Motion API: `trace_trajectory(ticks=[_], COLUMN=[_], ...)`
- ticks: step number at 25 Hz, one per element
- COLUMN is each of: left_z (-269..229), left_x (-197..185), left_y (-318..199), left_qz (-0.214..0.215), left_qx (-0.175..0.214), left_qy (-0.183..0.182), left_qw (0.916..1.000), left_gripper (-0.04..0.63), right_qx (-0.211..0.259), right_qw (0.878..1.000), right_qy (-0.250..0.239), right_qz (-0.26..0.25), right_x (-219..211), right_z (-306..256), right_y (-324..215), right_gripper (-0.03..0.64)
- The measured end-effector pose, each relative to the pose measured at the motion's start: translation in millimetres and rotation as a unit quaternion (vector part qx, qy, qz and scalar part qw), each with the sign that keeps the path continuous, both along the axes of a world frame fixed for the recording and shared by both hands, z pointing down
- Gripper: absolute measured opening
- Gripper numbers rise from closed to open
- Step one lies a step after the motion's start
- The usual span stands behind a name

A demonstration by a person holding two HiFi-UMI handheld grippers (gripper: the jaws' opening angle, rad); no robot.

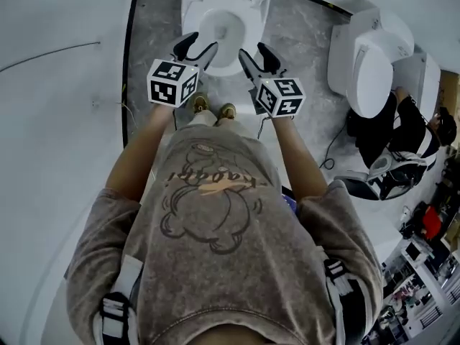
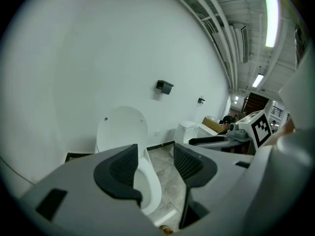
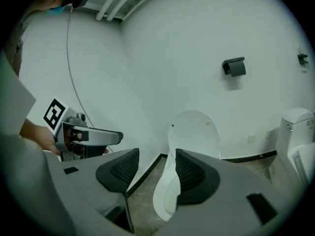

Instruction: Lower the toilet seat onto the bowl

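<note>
A white toilet [image 1: 224, 26] stands against the wall, straight ahead of me. Its raised seat and lid show as one upright white oval [image 2: 122, 128] [image 3: 195, 131] with two small bumpers, above the bowl rim [image 2: 150, 188] [image 3: 165, 195]. My left gripper [image 1: 200, 44] [image 2: 155, 163] hovers open over the bowl's near left side. My right gripper [image 1: 253, 51] [image 3: 156, 168] is open too, beside it on the right. Neither touches the toilet, and nothing lies between either pair of jaws.
More white toilets [image 1: 374, 63] [image 3: 295, 127] stand to the right, where a person in black [image 1: 402, 131] crouches. A black holder [image 2: 165, 86] hangs on the wall. A black border [image 1: 128, 63] edges the marble floor. My shoes [image 1: 214, 108] are just short of the bowl.
</note>
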State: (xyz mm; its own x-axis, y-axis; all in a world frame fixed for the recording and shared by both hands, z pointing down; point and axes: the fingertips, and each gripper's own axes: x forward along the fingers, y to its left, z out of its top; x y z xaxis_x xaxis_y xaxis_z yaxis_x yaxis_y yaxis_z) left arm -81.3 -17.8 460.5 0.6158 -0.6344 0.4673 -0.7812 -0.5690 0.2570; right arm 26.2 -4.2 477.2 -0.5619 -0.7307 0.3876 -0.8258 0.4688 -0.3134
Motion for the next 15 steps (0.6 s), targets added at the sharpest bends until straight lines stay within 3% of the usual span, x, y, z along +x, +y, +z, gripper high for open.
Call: trace_trajectory(ticks=[8, 10, 15], left_z=[-105.1, -117.5, -130.7], left_x=[9.2, 6.3, -13.8], left_y=[32.8, 38.0, 48.0], left_qz=[0.043, 0.036, 0.007], left_qx=[0.084, 0.103, 0.132], left_qy=[0.023, 0.026, 0.041], left_qw=[0.9953, 0.9937, 0.9903], left_gripper=[0.220, 0.218, 0.086], right_qx=[0.083, 0.103, 0.141], right_qw=[0.996, 0.994, 0.990], right_qy=[-0.028, -0.028, -0.015], right_qz=[-0.003, 0.005, 0.021], right_x=[19.5, 30.9, 45.8], right_z=[-107.6, -123.0, -137.6], right_y=[39.5, 48.6, 68.0], right_gripper=[0.241, 0.177, 0.074])
